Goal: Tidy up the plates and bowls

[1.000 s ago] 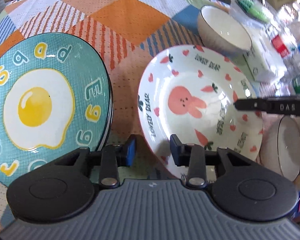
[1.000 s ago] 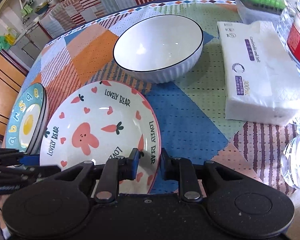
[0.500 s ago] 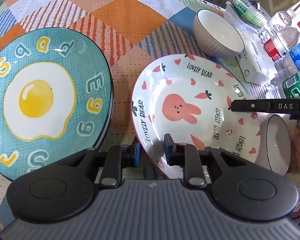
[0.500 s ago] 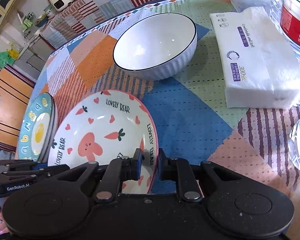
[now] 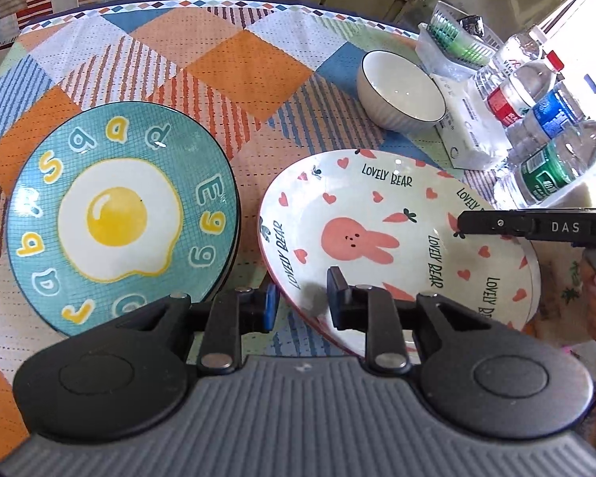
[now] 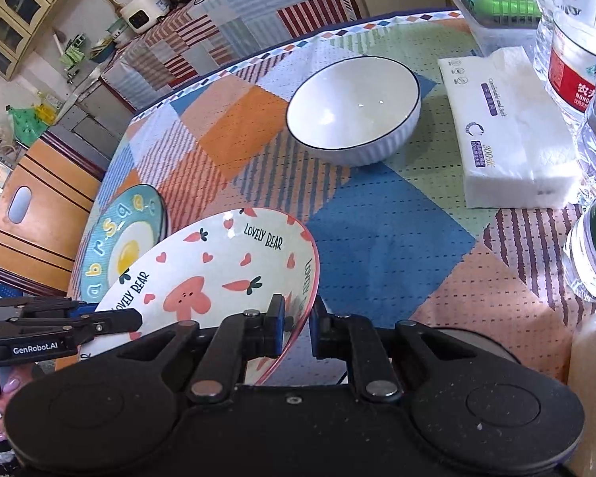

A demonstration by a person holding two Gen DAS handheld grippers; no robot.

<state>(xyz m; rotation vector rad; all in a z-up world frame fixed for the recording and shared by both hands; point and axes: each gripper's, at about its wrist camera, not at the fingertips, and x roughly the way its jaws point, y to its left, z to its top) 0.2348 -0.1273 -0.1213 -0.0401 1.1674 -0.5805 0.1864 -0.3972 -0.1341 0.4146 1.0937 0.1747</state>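
Bunny plate (image 5: 377, 234) is lifted and tilted, centre-right of the left wrist view, lower left of centre in the right wrist view. Both tongs are on its rim from opposite sides.

Left tongs (image 5: 301, 304): fairly wide, rim sits between the pads but I can't tell if they're biting. Right tongs (image 6: 298, 328): narrow, clamped on the thin pink edge.

Risks, as I read it:
- Glazed rim, small pad contact. If the left side isn't really gripping, the plate pivots on the right pinch and drops to the surface (image 5: 238, 63).
- Egg plate (image 5: 121, 218) sits just beside it at left. Low clearance on the swing means a rim-to-rim knock or chip.
- Uneven release onto the stack means slide-off.
- White bowl (image 6: 353, 109), upper centre of the right wrist view, is well apart; no conflict.
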